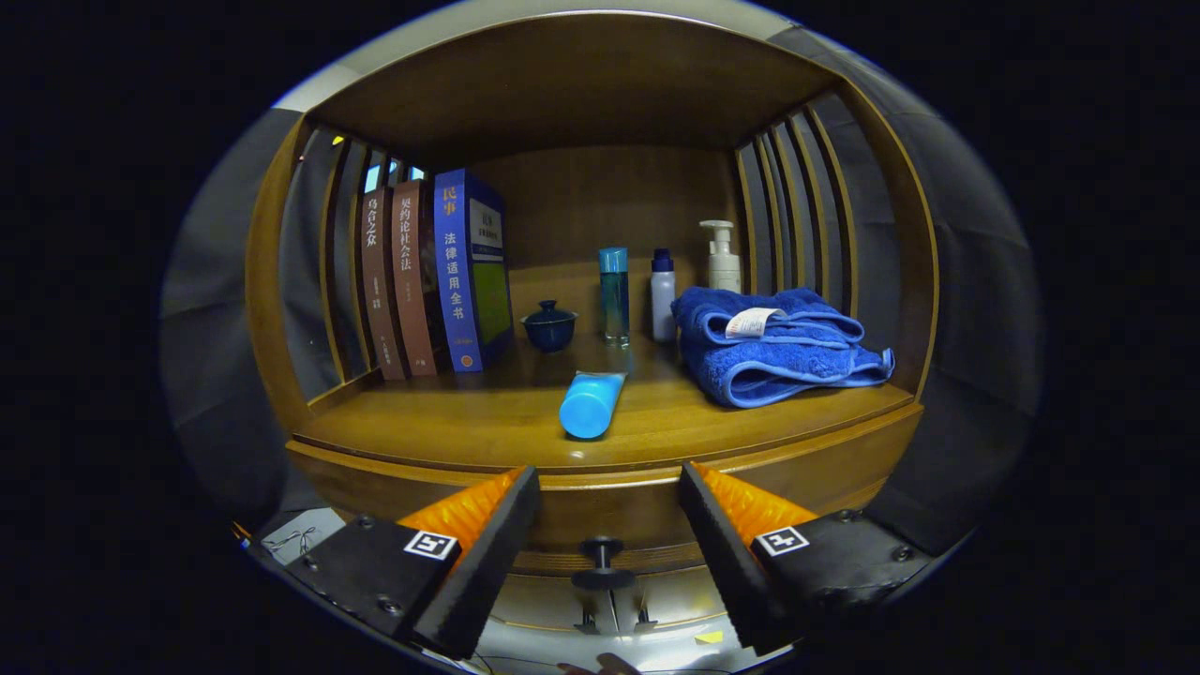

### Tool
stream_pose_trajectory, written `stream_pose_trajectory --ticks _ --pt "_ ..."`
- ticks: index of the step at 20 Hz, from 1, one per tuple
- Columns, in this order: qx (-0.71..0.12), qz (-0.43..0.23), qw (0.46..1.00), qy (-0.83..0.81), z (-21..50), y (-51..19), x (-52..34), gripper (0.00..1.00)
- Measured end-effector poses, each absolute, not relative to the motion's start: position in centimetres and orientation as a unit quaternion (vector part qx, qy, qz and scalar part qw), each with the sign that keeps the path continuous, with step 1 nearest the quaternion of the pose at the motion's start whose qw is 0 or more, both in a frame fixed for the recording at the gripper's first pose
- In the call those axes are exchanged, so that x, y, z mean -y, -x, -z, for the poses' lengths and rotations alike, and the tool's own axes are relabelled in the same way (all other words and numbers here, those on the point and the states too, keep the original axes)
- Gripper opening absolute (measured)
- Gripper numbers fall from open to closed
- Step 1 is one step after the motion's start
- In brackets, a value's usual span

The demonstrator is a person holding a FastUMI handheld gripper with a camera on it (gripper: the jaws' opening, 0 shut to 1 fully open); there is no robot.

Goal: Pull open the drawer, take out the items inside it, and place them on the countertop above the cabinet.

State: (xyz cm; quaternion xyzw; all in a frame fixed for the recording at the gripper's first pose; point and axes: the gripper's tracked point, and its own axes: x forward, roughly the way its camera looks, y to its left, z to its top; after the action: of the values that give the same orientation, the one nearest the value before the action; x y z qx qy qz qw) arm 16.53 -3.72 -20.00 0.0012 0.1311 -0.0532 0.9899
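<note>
Gripper view shows my tool (pixel 607 525) with its fingers spread wide and gripping nothing, held in front of the wooden cabinet. The drawer knob (pixel 601 561) sits in the gap between the fingers, low on the drawer front (pixel 619 520), and the drawer looks closed. Above the knob, on the bench (pixel 450 427), a blue tube (pixel 591 405) lies on its side near the front edge. Right of the tube is a folded blue towel (pixel 773 345); behind the tube stand bottles (pixel 614 295) and a small lidded cup (pixel 549 325), with books (pixel 436 277) to its left. I judge this fits either lining up to pull the drawer, or the tube already out and the drawer shut again. What the drawer holds is hidden.
</note>
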Motion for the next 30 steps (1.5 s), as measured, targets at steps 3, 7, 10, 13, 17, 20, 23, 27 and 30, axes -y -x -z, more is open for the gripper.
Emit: stream_pose_trajectory --ticks 3,7,10,13,17,20,23,27,30 --pt "-0.131 0.051 0.990 0.000 20.0 -16.5 3.7 1.00" --pt "-0.138 0.050 0.989 0.008 20.0 -16.5 3.7 0.99" --pt "-0.136 0.043 0.990 0.007 19.4 -16.6 3.5 0.99" --pt "-0.121 0.036 0.992 0.012 17.1 -16.7 3.4 1.00" --pt "-0.084 0.028 0.996 0.019 10.5 -16.4 3.2 1.00" --pt "-0.052 0.025 0.998 0.014 4.8 -15.4 3.3 0.99" --pt "-0.015 0.010 1.000 0.002 -0.7 -13.1 2.8 0.99" --pt "0.006 0.000 1.000 -0.005 -5.1 -9.7 2.4 0.99" --pt "0.024 -0.007 1.000 0.008 -7.3 -7.4 2.0 0.99"
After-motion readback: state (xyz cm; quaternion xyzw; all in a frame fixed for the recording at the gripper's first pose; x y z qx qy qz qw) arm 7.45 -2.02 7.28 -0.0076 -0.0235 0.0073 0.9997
